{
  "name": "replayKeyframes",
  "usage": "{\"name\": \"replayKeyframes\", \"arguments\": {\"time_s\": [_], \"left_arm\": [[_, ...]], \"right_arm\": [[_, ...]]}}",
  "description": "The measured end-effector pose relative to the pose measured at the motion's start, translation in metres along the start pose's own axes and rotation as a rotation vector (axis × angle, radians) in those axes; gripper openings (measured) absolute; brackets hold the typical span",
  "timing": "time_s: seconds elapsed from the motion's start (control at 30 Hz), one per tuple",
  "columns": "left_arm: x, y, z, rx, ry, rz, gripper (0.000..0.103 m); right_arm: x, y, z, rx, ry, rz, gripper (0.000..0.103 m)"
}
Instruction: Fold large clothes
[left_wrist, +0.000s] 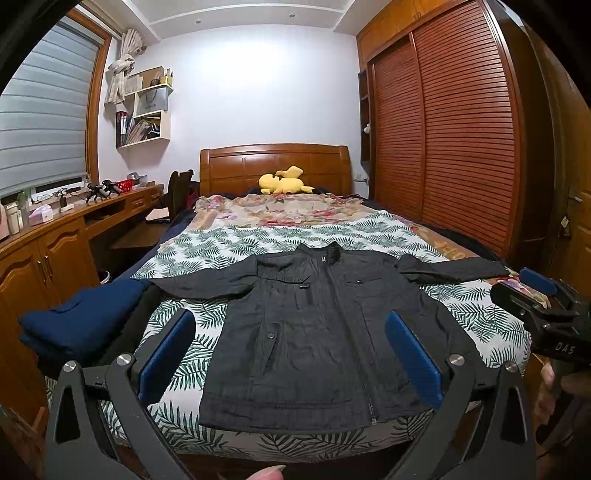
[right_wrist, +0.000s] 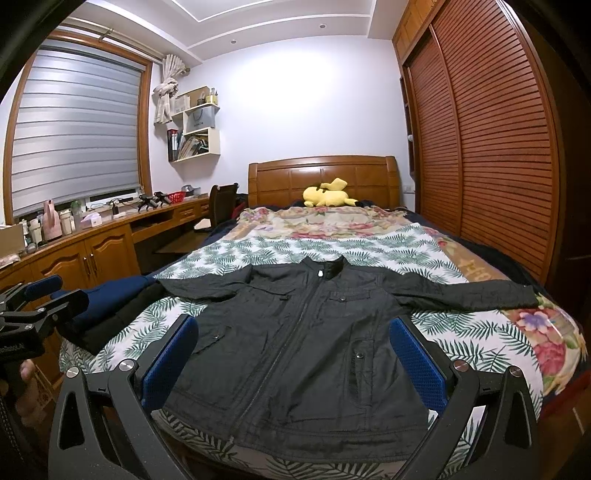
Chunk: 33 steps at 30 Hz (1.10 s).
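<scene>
1. One wide bed with a white leaf-print cover (left_wrist: 207, 247) fills both views; a floral quilt (left_wrist: 280, 210) covers its far half below the wooden headboard (left_wrist: 275, 162).
2. Dark grey zip-front jacket (left_wrist: 314, 332) lies flat and face up on the leaf-print cover, collar toward the headboard, hem at the near bed edge, both sleeves spread straight out to the sides. Zip closed.
3. Folded navy-blue garment (left_wrist: 77, 317) sits on a black item at the bed's left edge, touching the end of the jacket's left-hand sleeve.
4. Left gripper (left_wrist: 291, 354), black frame with blue padded fingers: jaws spread wide, holding nothing. It hangs over the jacket's lower half; contact with the cloth cannot be told.
5. Right gripper (right_wrist: 295, 354), same build: jaws equally wide apart, nothing between the pads, poised above the jacket's hem region. In the left wrist view it shows at the right edge, beside the sleeve end.
6. Yellow plush toy (left_wrist: 284, 181) rests against the headboard, well apart from the jacket.
</scene>
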<state>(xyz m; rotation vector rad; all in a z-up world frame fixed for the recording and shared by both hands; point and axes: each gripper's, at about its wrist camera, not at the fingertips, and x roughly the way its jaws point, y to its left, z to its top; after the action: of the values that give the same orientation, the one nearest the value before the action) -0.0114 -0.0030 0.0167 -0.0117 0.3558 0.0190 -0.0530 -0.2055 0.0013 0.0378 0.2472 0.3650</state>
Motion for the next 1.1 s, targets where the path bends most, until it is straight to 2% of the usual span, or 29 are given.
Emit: {"name": "replayKeyframes", "arguments": {"time_s": [1.1], "left_arm": [[-0.0026,-0.0045,0.0025,0.004,-0.007,0.0,0.103]], "right_arm": [[-0.001,0.0,-0.0013,0.0,-0.004,0.0,0.103]]}}
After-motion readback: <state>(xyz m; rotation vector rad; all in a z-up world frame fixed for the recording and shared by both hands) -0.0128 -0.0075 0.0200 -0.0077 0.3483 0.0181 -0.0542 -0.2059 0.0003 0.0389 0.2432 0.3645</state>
